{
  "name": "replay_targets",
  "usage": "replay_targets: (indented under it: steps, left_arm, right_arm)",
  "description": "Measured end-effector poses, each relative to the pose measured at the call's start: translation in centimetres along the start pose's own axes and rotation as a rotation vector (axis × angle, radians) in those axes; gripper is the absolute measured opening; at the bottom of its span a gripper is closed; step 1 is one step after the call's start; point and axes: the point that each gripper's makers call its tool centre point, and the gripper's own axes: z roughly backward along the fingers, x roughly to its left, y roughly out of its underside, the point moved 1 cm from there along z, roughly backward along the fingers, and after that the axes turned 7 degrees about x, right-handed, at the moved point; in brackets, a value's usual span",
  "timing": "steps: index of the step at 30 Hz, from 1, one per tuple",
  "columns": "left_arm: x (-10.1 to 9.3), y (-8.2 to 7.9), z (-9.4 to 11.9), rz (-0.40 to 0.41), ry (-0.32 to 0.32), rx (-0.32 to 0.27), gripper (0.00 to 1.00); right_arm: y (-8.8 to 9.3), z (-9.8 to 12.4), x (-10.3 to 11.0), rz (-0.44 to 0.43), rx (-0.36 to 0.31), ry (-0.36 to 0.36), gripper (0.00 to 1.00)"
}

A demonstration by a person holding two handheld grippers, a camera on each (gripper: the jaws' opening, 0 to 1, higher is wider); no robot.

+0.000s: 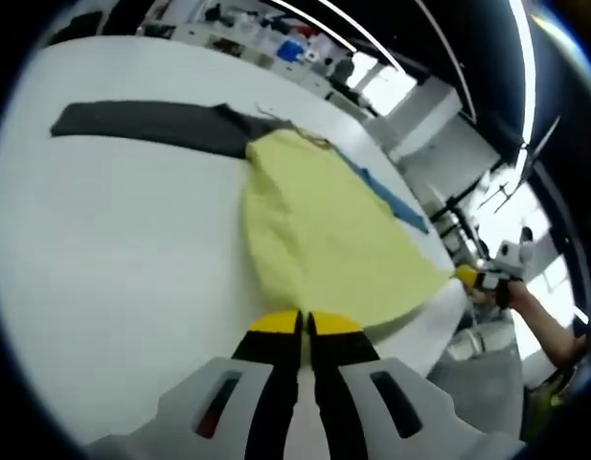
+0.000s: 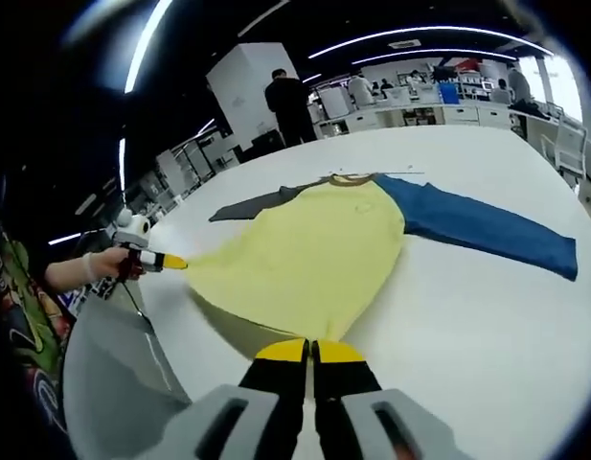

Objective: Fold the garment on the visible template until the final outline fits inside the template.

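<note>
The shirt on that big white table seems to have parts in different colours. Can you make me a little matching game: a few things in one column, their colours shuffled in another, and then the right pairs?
Things:
1. body of the shirt
2. one sleeve
3. other sleeve
4. table

Colours:
A. white
B. dark grey
C. yellow
D. blue

Pairs: 1-C, 2-D, 3-B, 4-A

Pale yellow garment [image 2: 309, 261] with one blue sleeve [image 2: 482, 230], one dark grey sleeve [image 1: 147, 125], on white counter [image 1: 113, 268].
</note>
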Motion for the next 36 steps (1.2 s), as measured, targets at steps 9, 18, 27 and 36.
replay_targets:
  steps: [9,18,27,36]
  left_arm:
    - [-0.2,2.1,-0.6,0.016,-0.01,0.041,0.0]
    - [-0.4,3.5,-0.9,0.037,-0.016,0.077,0.0]
    - [-0.3,4.3,-1.1,0.058,-0.016,0.094,0.0]
    - [-0.1,4.6,-1.4,0.069,-0.021,0.105,0.0]
  right_arm:
    - [1.8,-0.4,-0.4,0.044,0.066,0.008,0.0]
    - [3.1,-0.7,-1.0,0.066,0.116,0.01,0.0]
    - [4.5,-1.1,-1.9,0.046,0.149,0.006,0.0]
    - [5.0,-1.6,-2.2,0.038,0.163,0.007,0.0]
